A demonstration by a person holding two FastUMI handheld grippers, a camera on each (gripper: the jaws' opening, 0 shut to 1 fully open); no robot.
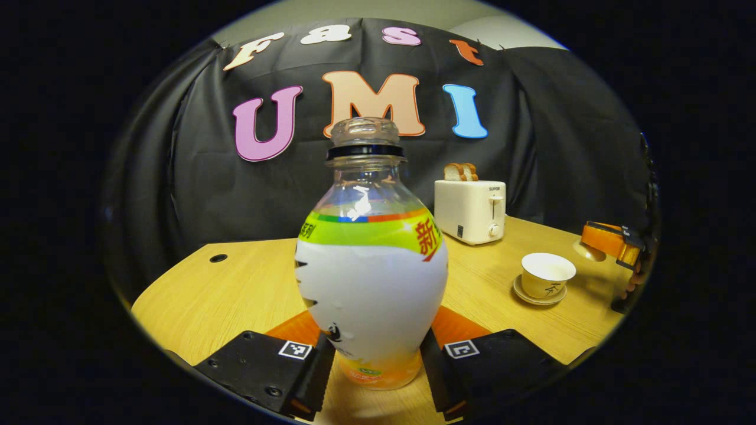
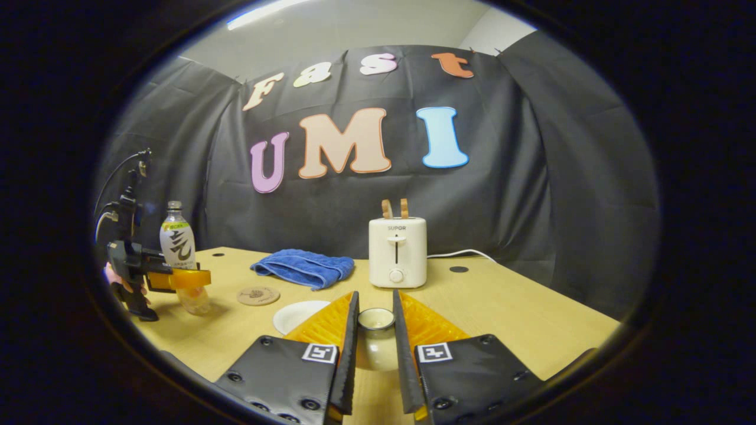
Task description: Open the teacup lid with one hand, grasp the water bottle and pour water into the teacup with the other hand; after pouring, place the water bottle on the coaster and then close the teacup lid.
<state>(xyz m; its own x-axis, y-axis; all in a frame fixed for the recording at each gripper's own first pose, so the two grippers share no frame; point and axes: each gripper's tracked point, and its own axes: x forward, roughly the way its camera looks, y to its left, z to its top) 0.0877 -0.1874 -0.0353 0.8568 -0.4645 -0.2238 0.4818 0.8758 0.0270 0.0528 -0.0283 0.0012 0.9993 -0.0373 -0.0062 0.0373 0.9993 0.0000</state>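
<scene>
Left gripper view: left gripper (image 1: 378,354) clamped on the water bottle (image 1: 371,277), uncapped and upright at centre; open teacup (image 1: 547,274) on its saucer (image 1: 538,295) at 3 o'clock, bare table (image 1: 236,289) at 9. Right gripper view: right gripper (image 2: 375,348) pinches the teacup lid (image 2: 375,339) at 6 o'clock; coaster (image 2: 258,296) and white dish (image 2: 295,314) at 9, toaster (image 2: 397,251) behind, table edge at 4.

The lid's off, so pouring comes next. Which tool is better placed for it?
Left: the left tool is shut on the uncapped water bottle; the right tool holds the teacup lid, off the open teacup.
</scene>
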